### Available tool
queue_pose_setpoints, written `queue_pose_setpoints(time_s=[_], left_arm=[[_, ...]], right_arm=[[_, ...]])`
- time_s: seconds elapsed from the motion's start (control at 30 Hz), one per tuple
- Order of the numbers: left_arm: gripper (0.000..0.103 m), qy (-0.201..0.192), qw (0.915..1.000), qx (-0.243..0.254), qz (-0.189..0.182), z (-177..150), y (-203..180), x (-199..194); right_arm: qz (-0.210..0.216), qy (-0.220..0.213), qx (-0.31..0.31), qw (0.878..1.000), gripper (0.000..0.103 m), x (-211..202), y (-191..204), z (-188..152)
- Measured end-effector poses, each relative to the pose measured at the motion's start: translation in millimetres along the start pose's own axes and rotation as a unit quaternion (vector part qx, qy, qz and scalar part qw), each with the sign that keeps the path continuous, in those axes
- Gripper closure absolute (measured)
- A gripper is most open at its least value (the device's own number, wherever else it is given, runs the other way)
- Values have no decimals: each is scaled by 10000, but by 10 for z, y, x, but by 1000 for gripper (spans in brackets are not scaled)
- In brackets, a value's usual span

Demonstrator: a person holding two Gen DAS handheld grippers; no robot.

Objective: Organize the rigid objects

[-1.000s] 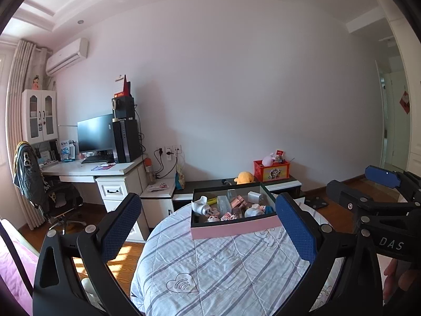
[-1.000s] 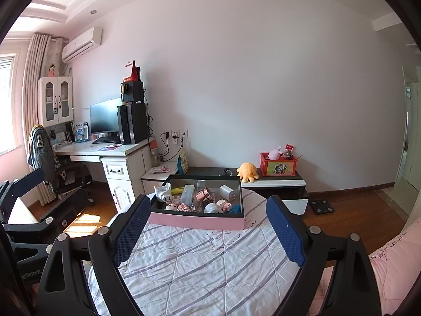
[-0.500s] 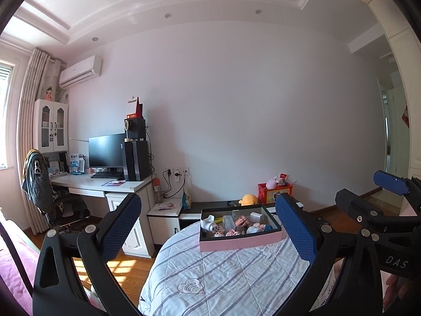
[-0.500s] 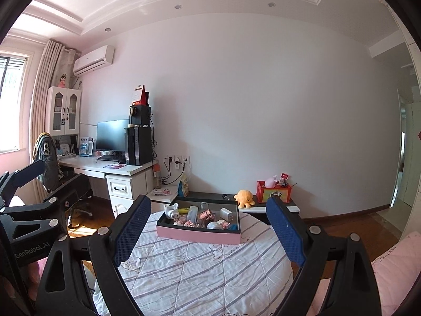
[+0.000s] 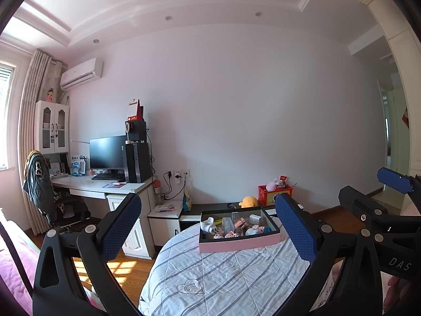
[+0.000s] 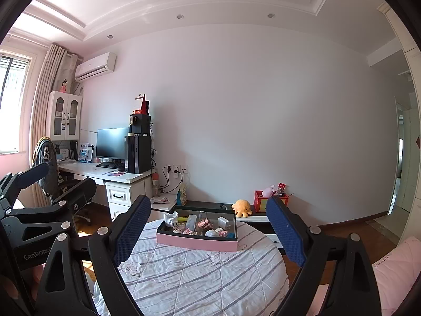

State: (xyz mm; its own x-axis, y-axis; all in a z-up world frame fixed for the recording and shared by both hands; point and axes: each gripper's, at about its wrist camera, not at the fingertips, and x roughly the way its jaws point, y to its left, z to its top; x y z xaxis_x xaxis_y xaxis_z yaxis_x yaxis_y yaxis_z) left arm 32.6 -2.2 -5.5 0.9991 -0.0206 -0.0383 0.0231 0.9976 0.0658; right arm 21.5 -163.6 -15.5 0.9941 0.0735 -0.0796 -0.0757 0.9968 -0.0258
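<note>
A shallow pink box with dark inside lies on the striped round bench, full of small toys.

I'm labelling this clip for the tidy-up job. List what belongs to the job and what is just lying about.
Job:
- pink box on the striped quilt
- small items inside it
- left gripper, open
- right gripper, open

Lying about:
- orange octopus plush
- red toy box
- monitor
- desk

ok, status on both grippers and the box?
Left hand-held gripper open, empty. Right hand-held gripper open, empty. Pink box of small items on striped quilt, untouched. Path clear.
</note>
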Motion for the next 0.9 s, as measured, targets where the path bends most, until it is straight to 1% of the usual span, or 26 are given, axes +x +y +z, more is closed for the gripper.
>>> queue_pose_setpoints(time_s=[0.4, 0.57, 0.73, 0.9], left_arm=[[0, 56, 10000, -26, -47, -49, 6, 14], [0, 37, 9997, -160, -159, -26, 42, 3], [0, -43, 9998, -141, -111, 21, 29, 11], [0, -31, 9998, -153, -141, 43, 29, 54]], right_arm=[[-50, 70, 30, 10000, 12, -2, -11, -17], [-71, 56, 66, 9999, 12, -2, -9, -10], [-117, 54, 56, 9999, 12, -12, -3, 3], [-159, 25, 70, 9998, 12, 12, -13, 36]])
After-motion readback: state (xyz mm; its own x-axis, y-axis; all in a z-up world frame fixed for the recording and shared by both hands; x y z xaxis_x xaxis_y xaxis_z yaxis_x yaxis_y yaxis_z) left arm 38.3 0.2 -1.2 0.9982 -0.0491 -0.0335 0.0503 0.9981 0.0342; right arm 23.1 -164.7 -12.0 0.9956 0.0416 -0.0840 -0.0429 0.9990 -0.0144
